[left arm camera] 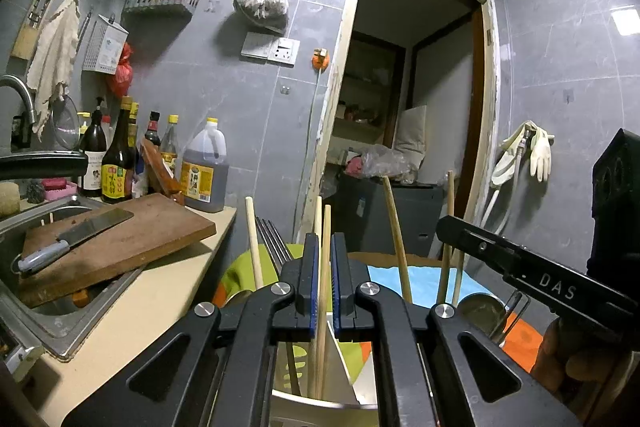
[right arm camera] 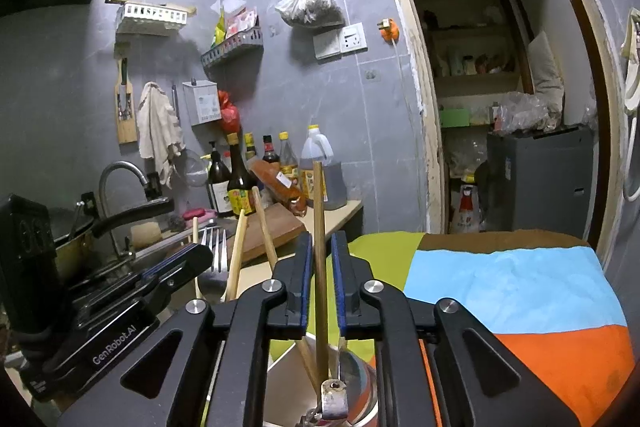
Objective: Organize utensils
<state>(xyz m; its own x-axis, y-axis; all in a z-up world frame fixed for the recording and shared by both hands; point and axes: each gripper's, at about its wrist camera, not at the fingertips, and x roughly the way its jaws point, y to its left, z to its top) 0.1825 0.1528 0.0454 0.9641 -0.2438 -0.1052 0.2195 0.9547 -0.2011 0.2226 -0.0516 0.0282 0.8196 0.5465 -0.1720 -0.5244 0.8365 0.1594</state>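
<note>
Chopsticks stand upright in a white holder [left arm camera: 320,399] on the multicoloured cloth [right arm camera: 512,287]. Left gripper [left arm camera: 325,255] is clamped on one chopstick [left arm camera: 325,267]. Right gripper [right arm camera: 320,251] has another chopstick [right arm camera: 319,247] btwn its jaws w/ gaps either side, not pinched.

1. I see the cutting board [left arm camera: 132,239] on the tabletop [left arm camera: 160,291], overhanging the sink [left arm camera: 52,315] at left.
2. A cleaver [left arm camera: 80,233] lies on it.
3. Bottles [left arm camera: 116,163] stand behind it.
4. Chopsticks [left arm camera: 324,267] stand upright in the holder [left arm camera: 320,403] before me.
</note>
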